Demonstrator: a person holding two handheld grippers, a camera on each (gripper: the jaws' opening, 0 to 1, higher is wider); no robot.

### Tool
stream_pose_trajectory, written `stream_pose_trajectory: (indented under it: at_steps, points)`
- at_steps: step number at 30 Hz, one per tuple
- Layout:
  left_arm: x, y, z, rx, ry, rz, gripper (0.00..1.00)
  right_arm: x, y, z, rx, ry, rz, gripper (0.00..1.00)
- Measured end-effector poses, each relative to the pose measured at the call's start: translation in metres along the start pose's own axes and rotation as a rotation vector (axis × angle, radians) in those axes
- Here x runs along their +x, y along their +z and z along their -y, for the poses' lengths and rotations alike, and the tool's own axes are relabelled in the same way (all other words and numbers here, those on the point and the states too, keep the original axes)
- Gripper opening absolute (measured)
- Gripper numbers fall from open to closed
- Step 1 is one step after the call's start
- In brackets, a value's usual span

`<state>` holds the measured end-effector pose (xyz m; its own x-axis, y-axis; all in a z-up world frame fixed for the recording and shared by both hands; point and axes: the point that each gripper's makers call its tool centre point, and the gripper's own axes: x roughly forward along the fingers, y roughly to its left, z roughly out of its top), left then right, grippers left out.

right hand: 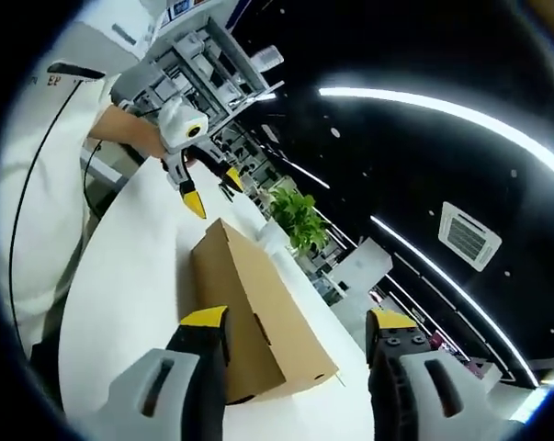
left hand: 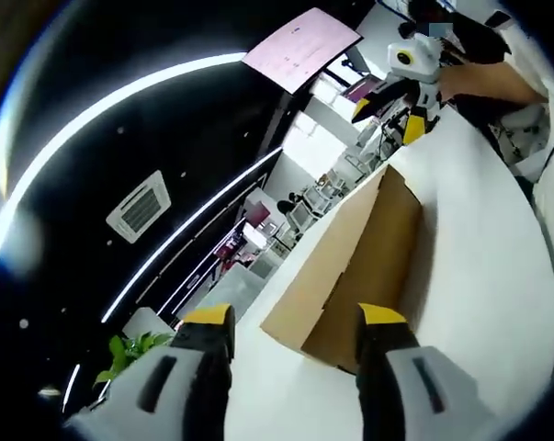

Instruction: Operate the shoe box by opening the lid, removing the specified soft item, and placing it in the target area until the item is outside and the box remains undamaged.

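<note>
Plain brown cardboard shoe box (left hand: 350, 276), lid closed, on smooth white desk (left hand: 479, 276), ahead of both grippers' fingers; left gripper (left hand: 295, 322) and right gripper (right hand: 295, 322) spread wide, empty.

Your left gripper (left hand: 295, 335): yellow tips, black fingers, grey-white housings w/ dark slots. Same scheme on your right gripper (right hand: 295, 335). Shoe box (left hand: 350, 276): plain tan-brown cardboard, no print visible; one side darker brown in shade. Table (left hand: 479, 276): plain white. Ceiling (right hand: 423, 175): black, w/ bright white light strips (left hand: 111, 106) and a white slatted vent (right hand: 467, 235). Hanging panel (left hand: 301, 48): pale pink, faint dark markings, unreadable. Plant (right hand: 298, 216): green leaves. In the right gripper view, the person's shirt (right hand: 47, 184) is white, w/ a black cable (right hand: 24, 197) across it.
</note>
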<state>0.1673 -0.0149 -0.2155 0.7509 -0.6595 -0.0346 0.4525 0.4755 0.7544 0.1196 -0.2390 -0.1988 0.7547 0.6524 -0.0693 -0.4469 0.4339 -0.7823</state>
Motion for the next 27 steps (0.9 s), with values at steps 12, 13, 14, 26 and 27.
stream_pose_trajectory:
  at_steps: [12,13,14,26,27]
  points:
    - [0.001,0.01,0.0,0.095,-0.002,-0.019,0.56,-0.005,-0.002,-0.003,-0.083,-0.028,-0.023,0.56]
    - [0.001,0.011,0.003,0.114,-0.015,-0.02,0.55,-0.006,-0.002,-0.004,-0.081,-0.024,-0.018,0.55]
    - [0.001,0.012,0.006,0.098,-0.023,-0.02,0.56,-0.007,-0.001,-0.007,-0.083,-0.008,-0.009,0.56]
    - [0.01,0.015,0.012,0.083,-0.071,-0.035,0.6,-0.007,-0.013,-0.018,-0.165,0.047,-0.054,0.5]
    - [0.01,0.013,0.01,0.125,-0.055,-0.044,0.59,-0.006,-0.016,-0.018,-0.159,0.045,-0.066,0.51]
